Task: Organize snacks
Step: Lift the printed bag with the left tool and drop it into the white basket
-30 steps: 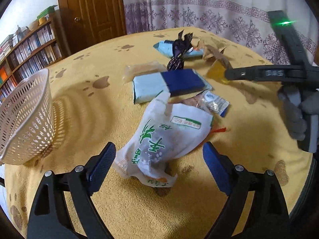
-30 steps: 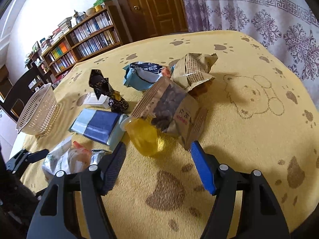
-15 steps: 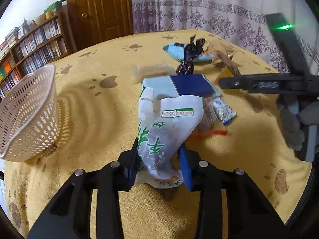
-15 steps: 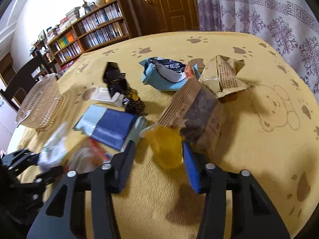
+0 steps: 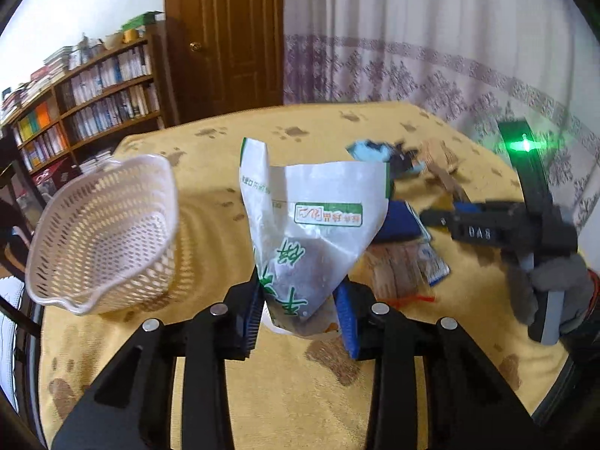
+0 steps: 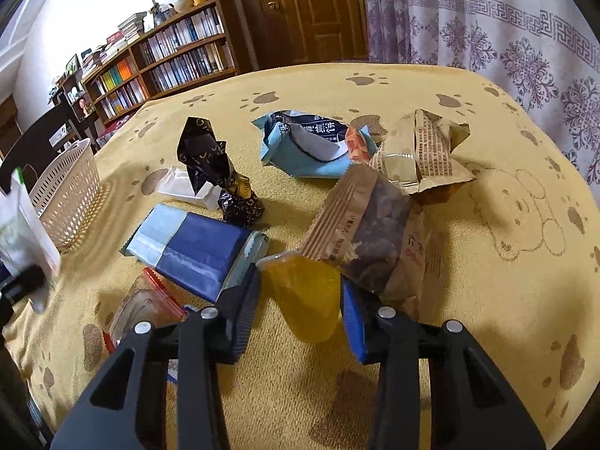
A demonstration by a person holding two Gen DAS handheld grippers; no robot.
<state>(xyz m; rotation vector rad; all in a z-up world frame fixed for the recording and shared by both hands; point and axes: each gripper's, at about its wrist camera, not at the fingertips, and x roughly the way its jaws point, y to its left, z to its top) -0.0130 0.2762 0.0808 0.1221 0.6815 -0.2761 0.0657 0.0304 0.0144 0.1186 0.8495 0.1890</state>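
Basket (image 5: pixel 101 232) empty. Left gripper (image 5: pixel 300 315) clamped on white-green bag (image 5: pixel 311 232); right gripper (image 6: pixel 300 300) clamped on yellow jelly cup (image 6: pixel 303 292). Other snacks remain on bench (image 6: pixel 487 300).

The white bag (image 5: pixel 311 232) hides snacks behind; far packets (image 5: pixel 405 157) are blurred.

Both tools share one build. The left gripper (image 5: pixel 300 322) has matte black, angular arms with triangular cut-outs, round silver screws at the joints, and ribbed pads, blue on the right finger. The right gripper (image 6: pixel 300 318) looks the same; from the left wrist view its black body bears white characters and a green light, held by a grey-gloved hand (image 5: pixel 551 288)
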